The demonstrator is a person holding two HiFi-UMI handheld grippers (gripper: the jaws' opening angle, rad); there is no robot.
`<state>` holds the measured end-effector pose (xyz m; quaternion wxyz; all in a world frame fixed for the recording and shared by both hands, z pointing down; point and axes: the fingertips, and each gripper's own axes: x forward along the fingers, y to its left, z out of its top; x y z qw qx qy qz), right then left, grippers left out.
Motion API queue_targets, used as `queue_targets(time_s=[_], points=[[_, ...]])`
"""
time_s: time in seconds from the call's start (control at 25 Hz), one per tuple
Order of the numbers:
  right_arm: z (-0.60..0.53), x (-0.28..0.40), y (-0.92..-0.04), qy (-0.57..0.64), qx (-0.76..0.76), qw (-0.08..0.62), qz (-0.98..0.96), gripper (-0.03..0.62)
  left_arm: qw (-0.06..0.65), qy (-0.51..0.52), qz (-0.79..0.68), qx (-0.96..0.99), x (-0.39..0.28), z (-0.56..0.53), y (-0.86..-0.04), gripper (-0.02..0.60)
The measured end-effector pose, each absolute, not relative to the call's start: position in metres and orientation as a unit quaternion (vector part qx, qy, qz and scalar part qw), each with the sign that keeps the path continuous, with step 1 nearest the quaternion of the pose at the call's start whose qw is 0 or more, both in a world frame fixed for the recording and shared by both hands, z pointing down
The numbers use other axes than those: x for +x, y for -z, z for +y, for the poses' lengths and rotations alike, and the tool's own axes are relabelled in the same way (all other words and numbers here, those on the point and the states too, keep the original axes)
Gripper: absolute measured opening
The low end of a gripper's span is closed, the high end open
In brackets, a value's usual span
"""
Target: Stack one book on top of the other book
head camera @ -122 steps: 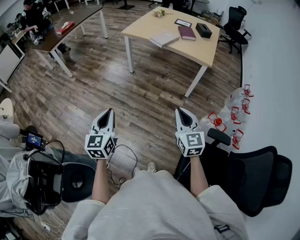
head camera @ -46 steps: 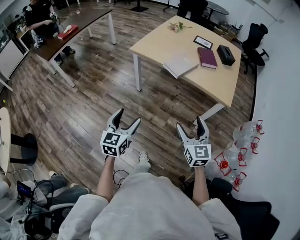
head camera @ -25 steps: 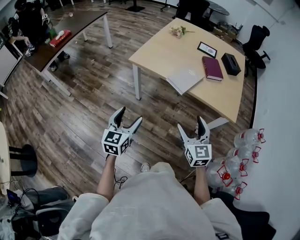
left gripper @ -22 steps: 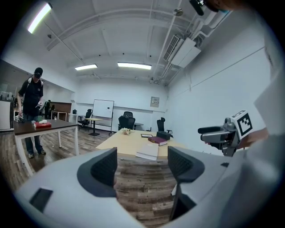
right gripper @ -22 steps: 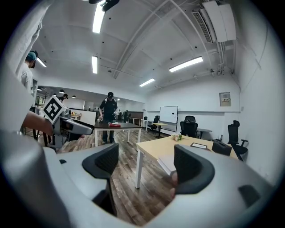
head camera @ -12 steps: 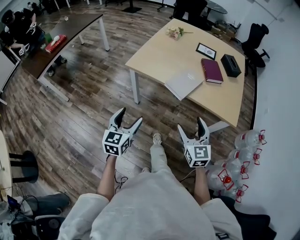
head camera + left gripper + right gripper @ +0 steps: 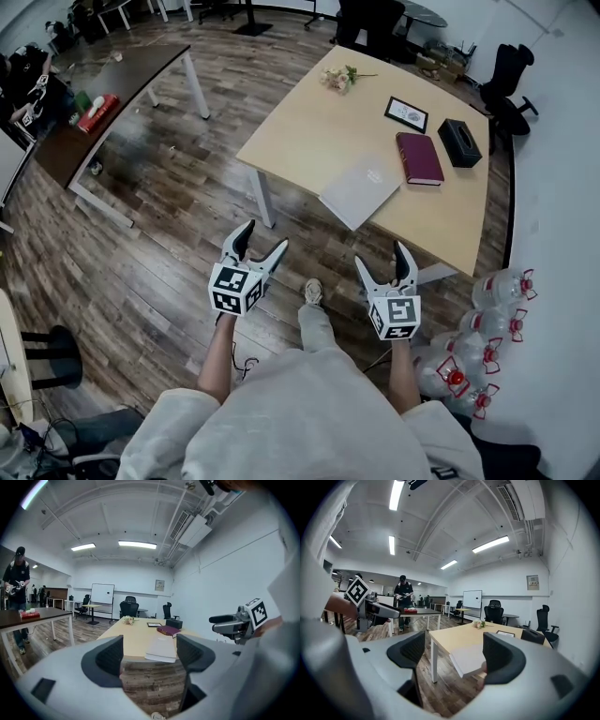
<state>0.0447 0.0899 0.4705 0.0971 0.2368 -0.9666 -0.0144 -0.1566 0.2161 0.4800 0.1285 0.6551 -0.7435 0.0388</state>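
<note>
A pale grey book [image 7: 361, 191] lies at the near edge of the light wooden table [image 7: 300, 122], partly over the edge. A maroon book [image 7: 419, 157] lies beyond it to the right. Both also show in the left gripper view: the grey book [image 7: 161, 649], the maroon book [image 7: 168, 630]. The right gripper view shows the grey book [image 7: 467, 660]. My left gripper [image 7: 260, 247] and right gripper [image 7: 384, 262] hang open and empty over the floor, short of the table.
On the table also sit a black box [image 7: 459, 142], a framed picture [image 7: 406, 114] and a flower bunch [image 7: 336, 77]. Water bottles [image 7: 487, 323] cluster on the floor at the right. A dark table [image 7: 112, 103] with a person stands at the left. Office chairs stand behind.
The table and books have come closer and lower in the head view as the person walked forward. Both grippers stay open, held out in front.
</note>
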Motion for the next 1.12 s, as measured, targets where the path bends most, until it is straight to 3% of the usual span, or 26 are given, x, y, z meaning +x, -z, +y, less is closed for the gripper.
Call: queue_targets(time_s=[1.12], points=[[-0.149, -0.056, -0.473, -0.013, 0.264, 0.097, -0.960, 0.374, 0.134, -0.060, -0.716, 0.682, -0.261, -0.042, -0.473, 0.354]])
